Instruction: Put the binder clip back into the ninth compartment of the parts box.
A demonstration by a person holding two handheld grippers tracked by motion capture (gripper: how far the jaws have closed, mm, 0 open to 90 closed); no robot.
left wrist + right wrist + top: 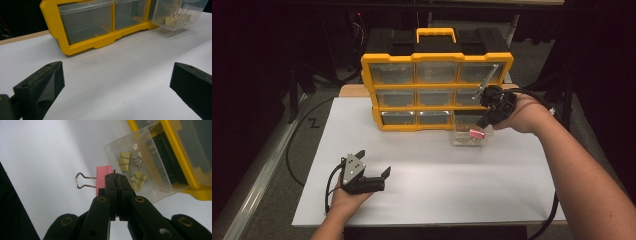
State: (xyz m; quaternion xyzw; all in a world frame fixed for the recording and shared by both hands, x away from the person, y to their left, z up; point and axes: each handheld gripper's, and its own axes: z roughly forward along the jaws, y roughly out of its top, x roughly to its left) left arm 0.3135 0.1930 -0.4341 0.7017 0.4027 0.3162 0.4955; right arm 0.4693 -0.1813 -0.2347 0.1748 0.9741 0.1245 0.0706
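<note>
The right hand-held gripper (116, 178) is pinching a pink binder clip (103, 180) by one wire handle, holding it above the clear drawer (160, 187) pulled out of the yellow organizer (437, 60). Two yellow clips (126, 160) are lying in that drawer. The left hand-held gripper (373, 164) is resting open on the white counter (437, 180).
</note>
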